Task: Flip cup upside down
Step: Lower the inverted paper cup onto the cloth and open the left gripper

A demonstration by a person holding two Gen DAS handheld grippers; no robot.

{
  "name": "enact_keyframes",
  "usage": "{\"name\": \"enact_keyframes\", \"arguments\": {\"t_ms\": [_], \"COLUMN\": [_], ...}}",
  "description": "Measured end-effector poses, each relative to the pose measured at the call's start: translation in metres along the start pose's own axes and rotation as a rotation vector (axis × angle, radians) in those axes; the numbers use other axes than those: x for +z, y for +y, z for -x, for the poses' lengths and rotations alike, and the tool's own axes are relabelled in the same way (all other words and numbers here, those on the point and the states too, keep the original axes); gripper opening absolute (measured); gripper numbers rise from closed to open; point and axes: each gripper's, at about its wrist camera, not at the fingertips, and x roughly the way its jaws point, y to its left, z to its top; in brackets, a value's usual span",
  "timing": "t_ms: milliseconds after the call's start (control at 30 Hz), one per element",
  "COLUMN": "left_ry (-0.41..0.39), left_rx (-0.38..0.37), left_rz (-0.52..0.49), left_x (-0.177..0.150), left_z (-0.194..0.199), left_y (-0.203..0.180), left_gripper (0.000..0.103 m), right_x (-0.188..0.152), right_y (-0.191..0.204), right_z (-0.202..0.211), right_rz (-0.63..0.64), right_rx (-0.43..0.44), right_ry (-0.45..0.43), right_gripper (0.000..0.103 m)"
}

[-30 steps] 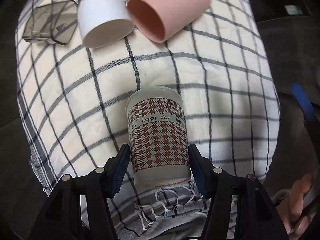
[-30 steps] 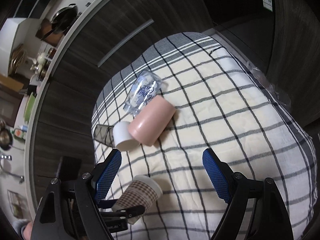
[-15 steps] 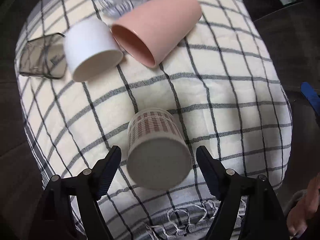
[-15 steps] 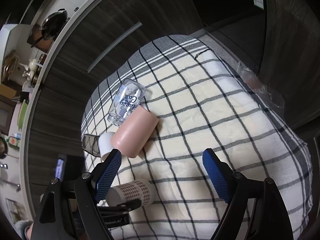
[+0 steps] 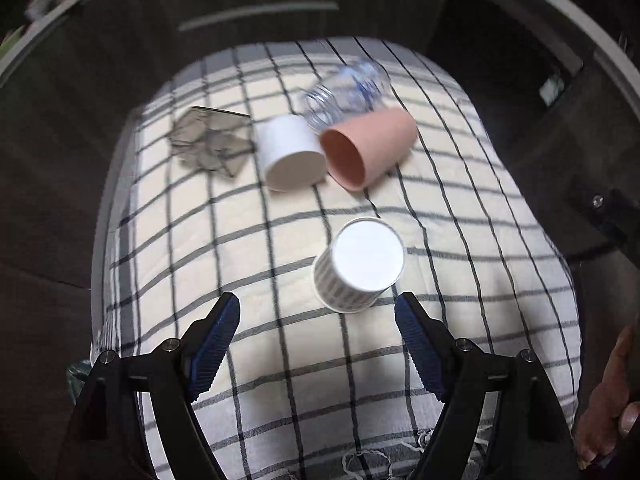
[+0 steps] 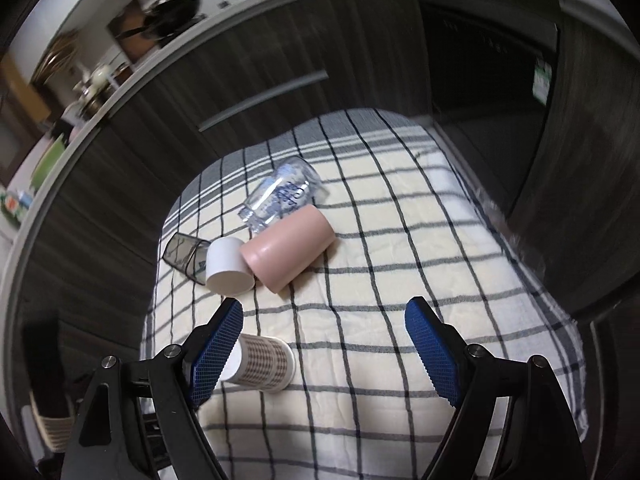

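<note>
A patterned paper cup (image 5: pixel 358 266) stands upside down on a cream cloth with dark checks (image 5: pixel 240 240) that covers the counter. Its flat white base faces up and its wide rim rests on the cloth. Seen from the left wrist camera, the cup sits just ahead of the left tongs (image 5: pixel 318 316), slightly toward their right finger, and nothing touches it. The left tongs are spread wide and hold nothing; their blue ribbed pads (image 5: pixel 214 340) stand well apart on either side of bare cloth.

From the right wrist camera, the same cup (image 6: pixel 260 364) shows its brown houndstooth side, partly hidden behind the left finger of the right tongs (image 6: pixel 324 320). The right tongs are also spread wide and grasp nothing, hovering over the cloth (image 6: pixel 380 280).

Farther back on the cloth lies a cluster of other things. A pink cup (image 5: pixel 366 150) lies on its side with its mouth toward the camera. Touching it on the left is a white cup (image 5: pixel 290 154), also on its side. Behind the two lies a clear plastic bottle with blue print (image 5: pixel 346 94), blurred in the left view. To the left of the white cup sits a smoky grey see-through container (image 5: pixel 210 142).

Dark wood-grain cabinet fronts (image 6: pixel 280 60) rise behind the counter. Part of a person's hand (image 5: pixel 608 412) shows at the lower right edge of the left view.
</note>
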Motion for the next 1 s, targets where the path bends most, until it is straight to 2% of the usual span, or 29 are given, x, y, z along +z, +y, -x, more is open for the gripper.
{"name": "enact_keyframes", "arguments": {"t_ms": [167,433,767,1000], "left_ry": [-0.1,-0.288,-0.405,-0.461], "left_rx": [0.03,0.065,0.127,0.155], "left_rz": [0.065,0.136,0.173,0.188], "left_x": [-0.02,-0.043,-0.064,-0.073], "left_z": [0.018,0.042,0.053,0.058], "left_y": [0.014,0.032,0.042,0.042], "left_gripper": [0.08,0.083,0.084,0.087], "right_x": [-0.014,-0.039,-0.067,-0.076], "right_y": [0.022,0.042,0.067,0.075], "right_z": [0.015,0.023,0.043,0.049], "right_rz": [0.095,0.172,0.271,0.31], "right_rx": [-0.022,-0.045,-0.076,-0.097], "right_ry": [-0.055,-0.109,-0.262,-0.303], "right_gripper": [0.083,0.083,0.083,0.084]}}
